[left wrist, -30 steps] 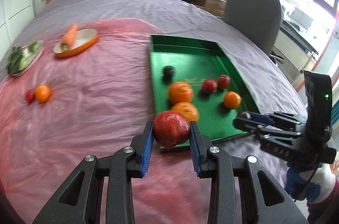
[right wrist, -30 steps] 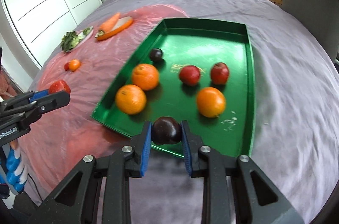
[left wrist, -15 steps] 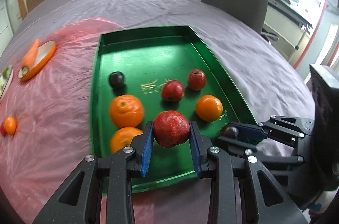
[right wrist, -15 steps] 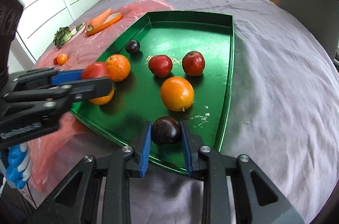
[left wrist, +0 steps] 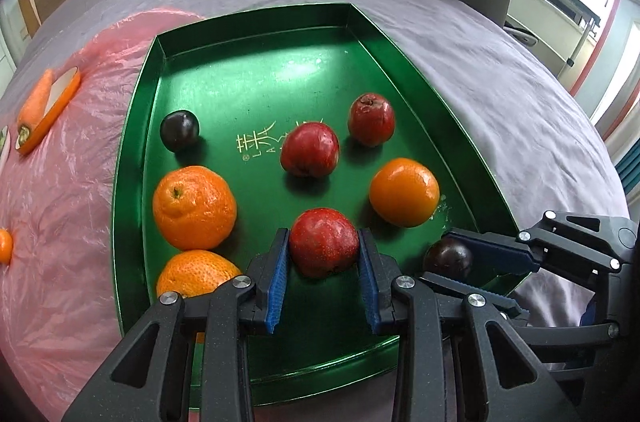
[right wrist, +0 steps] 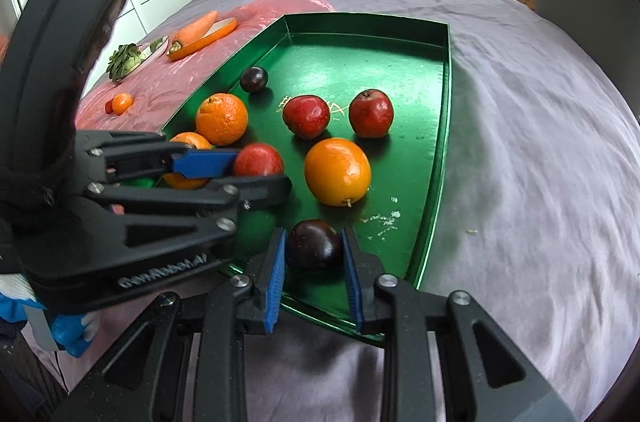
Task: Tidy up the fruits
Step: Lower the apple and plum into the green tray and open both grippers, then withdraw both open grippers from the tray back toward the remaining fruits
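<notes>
1. left gripper point(left wrist: 324, 286) was clamped on a round red apple point(left wrist: 323, 247), carried low above the shallow green metal tray point(left wrist: 256, 22), seemingly for setting down.
2. right gripper point(right wrist: 313, 276) was clamped on a dark purple plum point(right wrist: 314, 245) over the tray's near corner.
3. lying in the tray: three oranges, two red apples, one plum.

glossy green tray point(left wrist: 256, 70), likely metal, crinkled pink plastic sheet point(left wrist: 60, 190)
</notes>
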